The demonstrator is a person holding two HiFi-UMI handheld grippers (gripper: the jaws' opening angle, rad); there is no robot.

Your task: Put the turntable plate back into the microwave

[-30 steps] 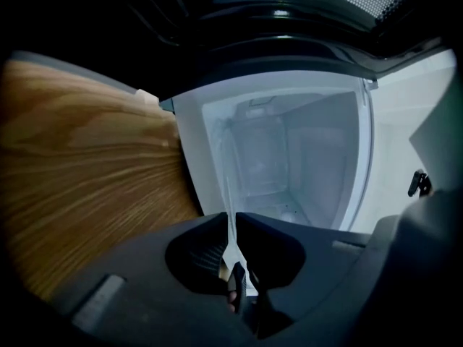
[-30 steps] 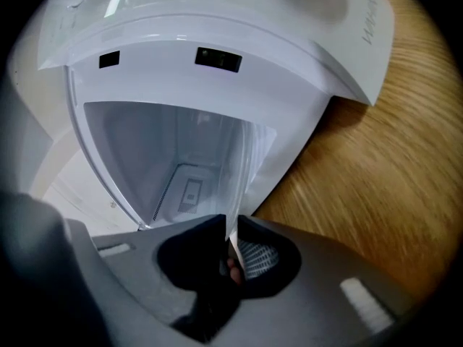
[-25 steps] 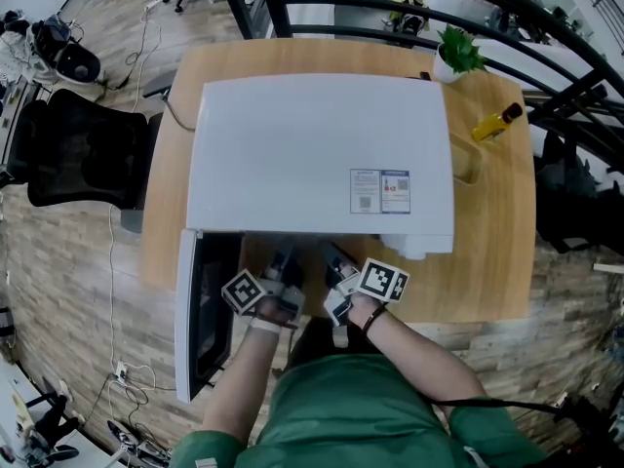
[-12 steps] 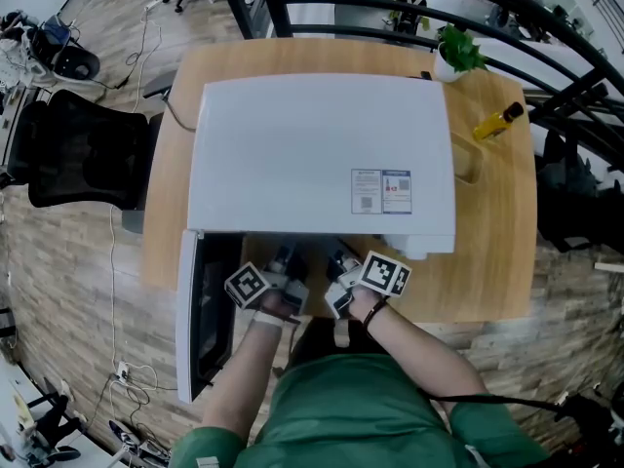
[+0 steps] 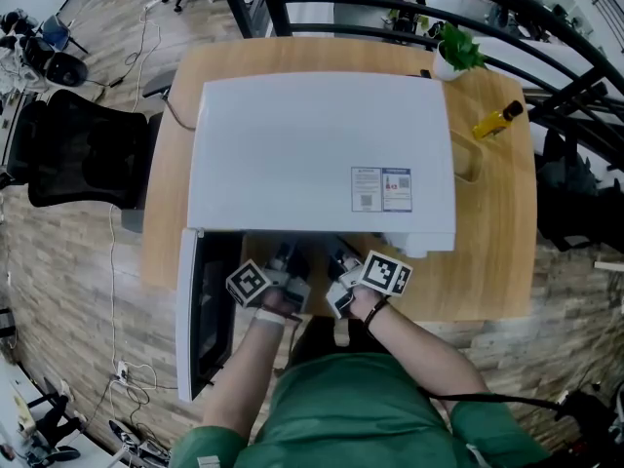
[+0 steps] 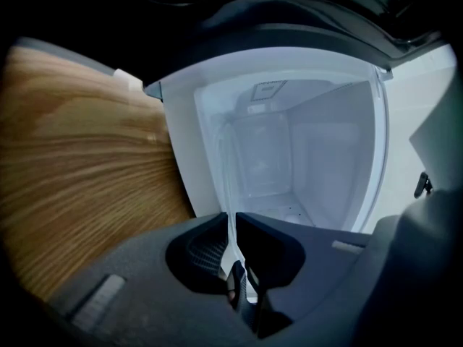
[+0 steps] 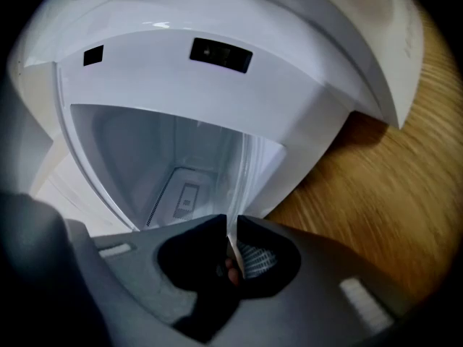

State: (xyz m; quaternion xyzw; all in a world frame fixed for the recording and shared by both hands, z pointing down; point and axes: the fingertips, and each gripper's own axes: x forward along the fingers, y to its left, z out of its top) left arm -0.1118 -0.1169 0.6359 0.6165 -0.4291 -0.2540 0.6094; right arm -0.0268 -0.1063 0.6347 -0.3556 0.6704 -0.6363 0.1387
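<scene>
The white microwave (image 5: 322, 154) stands on the wooden table (image 5: 492, 232) with its door (image 5: 200, 310) swung open to the left. Its pale cavity (image 6: 304, 157) fills both gripper views. The clear glass turntable plate (image 6: 229, 186) shows edge-on, upright, running toward the cavity. My left gripper (image 6: 233, 226) is shut on its near rim. The same plate (image 7: 244, 172) runs between the jaws of my right gripper (image 7: 233, 233), which is shut on the opposite rim. In the head view both grippers, left (image 5: 285, 266) and right (image 5: 339, 263), sit side by side at the microwave's front opening; the plate is hard to make out there.
A small potted plant (image 5: 456, 55) and a yellow bottle (image 5: 497, 121) stand at the table's far right. A black office chair (image 5: 83, 149) is on the floor to the left. The open door sticks out past the table's front edge.
My left gripper has edged slightly toward the microwave opening. The right gripper and the plate's grip look unchanged.
</scene>
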